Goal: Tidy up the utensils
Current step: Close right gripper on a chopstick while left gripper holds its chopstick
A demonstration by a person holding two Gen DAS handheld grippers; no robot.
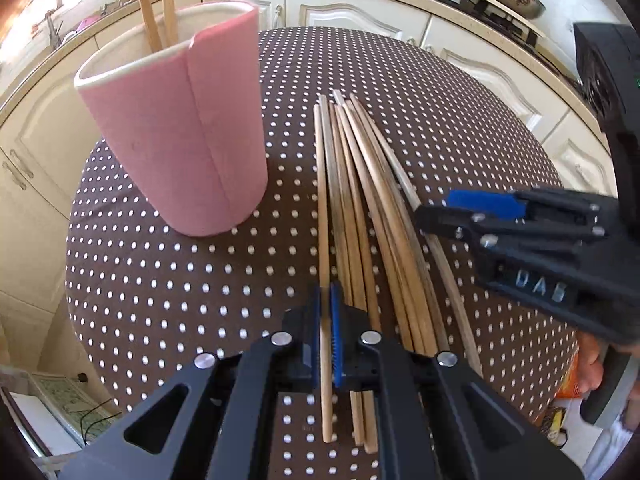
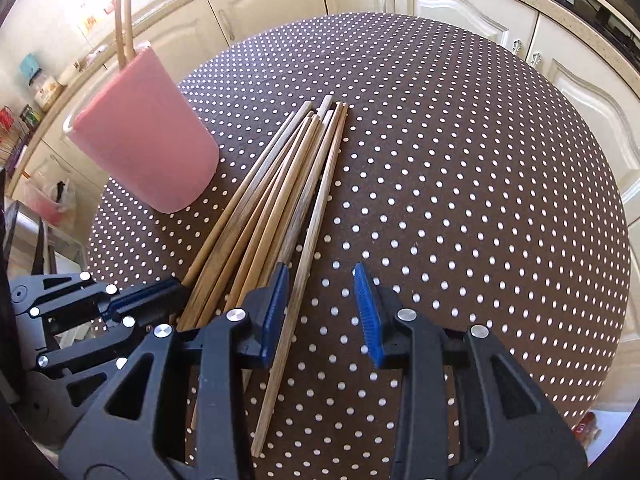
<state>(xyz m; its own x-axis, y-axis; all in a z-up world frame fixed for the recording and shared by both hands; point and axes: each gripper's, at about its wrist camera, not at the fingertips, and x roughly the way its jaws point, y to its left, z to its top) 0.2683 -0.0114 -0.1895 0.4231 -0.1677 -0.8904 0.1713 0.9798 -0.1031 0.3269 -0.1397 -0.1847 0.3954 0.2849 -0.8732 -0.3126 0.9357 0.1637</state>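
My left tongs (image 1: 327, 334) sit at the bottom centre of the left wrist view, their blue pads pinched together on a single chopstick (image 1: 323, 216) — the leftmost one of the lot, running straight up the frame from between the pads. The rest of the chopsticks (image 1: 368, 208) lie fanned just to its right on the brown polka-dot tablecloth (image 1: 160, 280), their far ends bunched near the middle of the frame. The pink holder (image 1: 180, 132) stands upright in the upper left, close beside the pile, with two chopsticks (image 1: 154, 12) already poking out of its top.

In the right wrist view, my right tongs (image 2: 322, 312) hover low at the bottom centre with the pads spread well apart, gripping nothing. The left pad (image 2: 275, 312) is right at the edge of the pile; one pale chopstick (image 2: 304, 248) passes just inside it, and the other pad is over bare cloth. The holder appears at the left of this frame — the left tongs at the lower left edge.
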